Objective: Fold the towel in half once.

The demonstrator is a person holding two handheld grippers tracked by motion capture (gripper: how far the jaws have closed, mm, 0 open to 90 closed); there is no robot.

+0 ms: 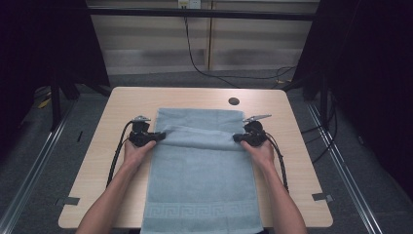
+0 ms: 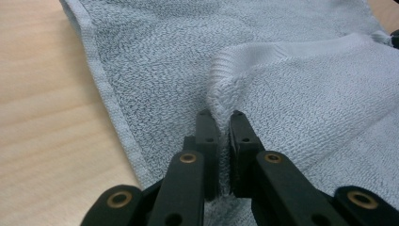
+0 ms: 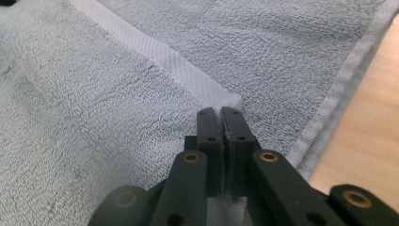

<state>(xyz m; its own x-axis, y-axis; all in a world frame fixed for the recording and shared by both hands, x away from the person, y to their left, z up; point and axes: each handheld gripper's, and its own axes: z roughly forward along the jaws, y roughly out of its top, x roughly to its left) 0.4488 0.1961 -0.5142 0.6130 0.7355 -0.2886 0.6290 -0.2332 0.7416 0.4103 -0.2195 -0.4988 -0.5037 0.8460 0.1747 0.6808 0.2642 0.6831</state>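
Two hand-held grippers, the left hand-held gripper (image 1: 157,136) and right hand-held gripper (image 1: 237,138), each pinch a corner of the towel (image 1: 202,185), forearms reaching forward, jaws pointing inward. Soft, looped, grey-blue terry with a flat woven hem, it lies partly folded over itself on the pale wooden tabletop (image 1: 102,146).

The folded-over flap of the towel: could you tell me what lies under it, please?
Under the flap lies more of the same blue towel, spread on the wooden table. The part directly beneath the flap is covered.
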